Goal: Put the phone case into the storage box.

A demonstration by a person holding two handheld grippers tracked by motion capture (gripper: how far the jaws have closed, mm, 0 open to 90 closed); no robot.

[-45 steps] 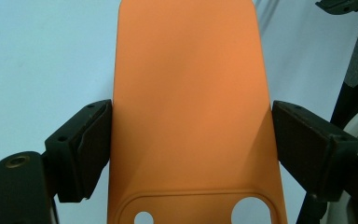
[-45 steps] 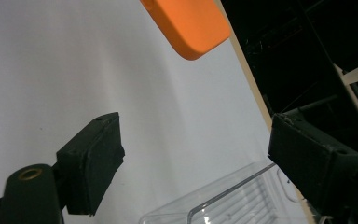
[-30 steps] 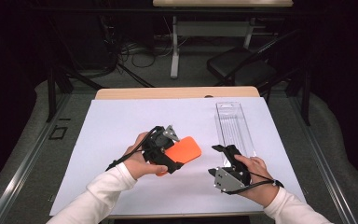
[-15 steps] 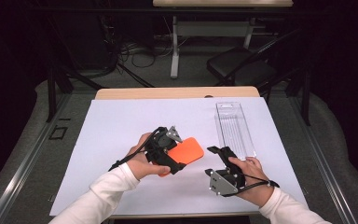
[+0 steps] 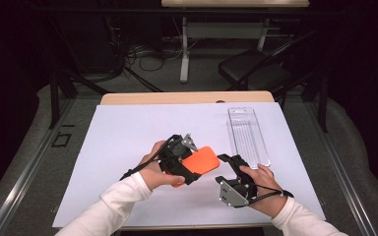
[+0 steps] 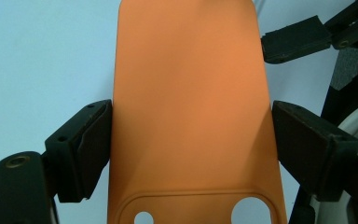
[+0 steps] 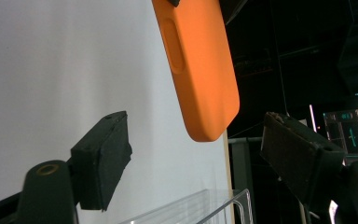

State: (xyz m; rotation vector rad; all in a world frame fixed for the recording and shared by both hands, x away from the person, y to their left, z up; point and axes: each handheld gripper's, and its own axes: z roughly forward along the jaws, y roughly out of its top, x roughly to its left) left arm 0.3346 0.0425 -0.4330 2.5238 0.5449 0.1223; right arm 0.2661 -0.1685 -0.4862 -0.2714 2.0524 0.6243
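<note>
An orange phone case is held just above the white sheet, with my left gripper shut on its long edges. In the left gripper view both pads press the sides of the orange phone case, near its camera cut-out. My right gripper sits just right of the case's free end. Its jaws have just been closing but still stand open. In the right gripper view my right gripper has the rounded end of the orange phone case hanging beyond its jaws, and neither pad touches it.
A clear plastic package lies on the right side of the white sheet, just beyond my right hand. The sheet covers a wooden table. A dark chair and cables stand on the floor behind the table.
My right gripper has edged left toward the free end of the case and its jaws have narrowed a little. My left gripper and the case have stayed put.
</note>
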